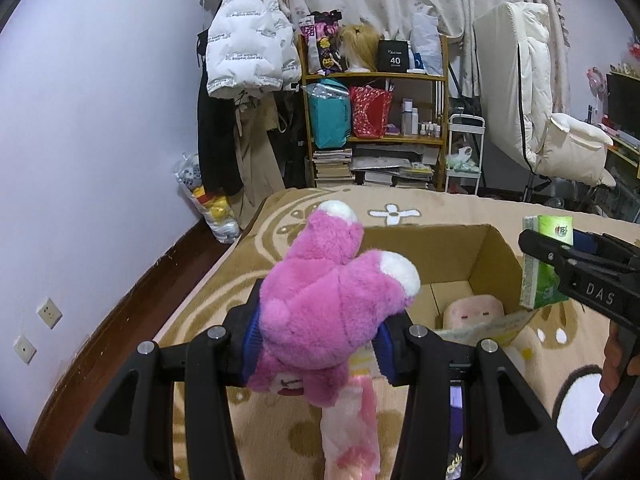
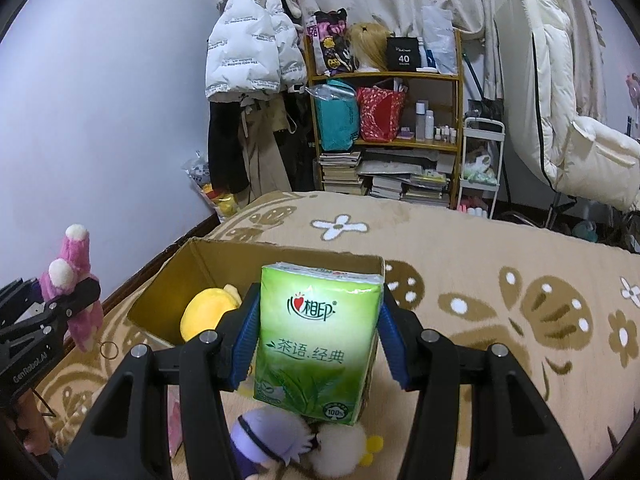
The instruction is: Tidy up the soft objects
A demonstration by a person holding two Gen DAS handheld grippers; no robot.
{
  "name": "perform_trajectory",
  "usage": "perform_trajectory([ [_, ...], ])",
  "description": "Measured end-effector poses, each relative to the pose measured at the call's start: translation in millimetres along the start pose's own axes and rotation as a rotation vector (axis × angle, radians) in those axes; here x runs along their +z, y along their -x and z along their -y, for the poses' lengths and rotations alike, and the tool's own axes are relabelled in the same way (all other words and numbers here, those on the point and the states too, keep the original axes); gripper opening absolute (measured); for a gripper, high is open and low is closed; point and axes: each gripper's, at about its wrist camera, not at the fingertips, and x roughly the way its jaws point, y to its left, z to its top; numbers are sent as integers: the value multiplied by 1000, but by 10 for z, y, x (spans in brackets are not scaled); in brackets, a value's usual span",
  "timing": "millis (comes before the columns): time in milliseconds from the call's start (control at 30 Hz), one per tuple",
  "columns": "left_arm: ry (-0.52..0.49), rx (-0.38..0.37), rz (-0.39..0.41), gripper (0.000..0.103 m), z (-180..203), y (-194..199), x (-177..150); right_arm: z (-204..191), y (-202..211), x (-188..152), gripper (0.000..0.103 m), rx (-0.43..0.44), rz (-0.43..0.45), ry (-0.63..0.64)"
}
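While both grippers hang over a beige patterned blanket [image 2: 460, 248], each has something clamped between its blue pads. The left gripper [image 1: 318, 338] is closed tight on a pink plush [image 1: 332, 300], squeezing it near the middle of its body; the toy's long axis runs away from the camera and upward, its two white-tipped limbs pointing toward the far shelf [image 1: 374, 76] while the rest droops below the jaws toward the blanket. Seen from the right wrist, the same plush [image 2: 74, 280] stands nearly upright at the left edge, white tips on top. The right gripper [image 2: 318, 340] grips a green tissue pack [image 2: 316, 340] by its two narrow sides; the pack stands on end, its long axis roughly vertical and leaning slightly, its printed face toward the camera. Between and just beyond the two grippers an open cardboard box [image 2: 280, 254] sits on the blanket, its mouth facing up. Inside it lie a yellow plush [image 2: 208, 312] and a pale pink toy [image 1: 474, 310] with a small face. From the left wrist, the tissue pack [image 1: 546, 264] is held above the box's right rim. Below the right gripper, on the blanket, lie a purple plush [image 2: 268, 440] and a white fluffy one [image 2: 340, 448], touching each other.
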Motion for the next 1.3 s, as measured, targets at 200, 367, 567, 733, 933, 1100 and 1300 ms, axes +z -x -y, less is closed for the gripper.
perform_trajectory([
  [200, -34, -1, 33, 45, 116, -124, 169, 21, -108, 36, 57, 9, 6, -5],
  [367, -49, -23, 41, 45, 211, -215, 244, 44, -143, 46, 57, 38, 39, -17],
  [567, -106, -50, 39, 46, 322, -312, 252, 55, -192, 45, 57, 62, 50, -30],
  [733, -87, -82, 34, 46, 336, -386, 285, 70, -192, 48, 57, 80, 56, -41],
  [933, -33, -115, 6, 46, 279, -565, 325, 79, -299, 5, 58, 105, 25, -55],
  [1100, -8, -151, -68, 47, 262, -773, 248, 66, -428, -68, 58, 112, -21, -55],
  [1300, -16, -153, -111, 49, 309, -918, 154, 20, -494, -131, 58, 115, -57, -36],
])
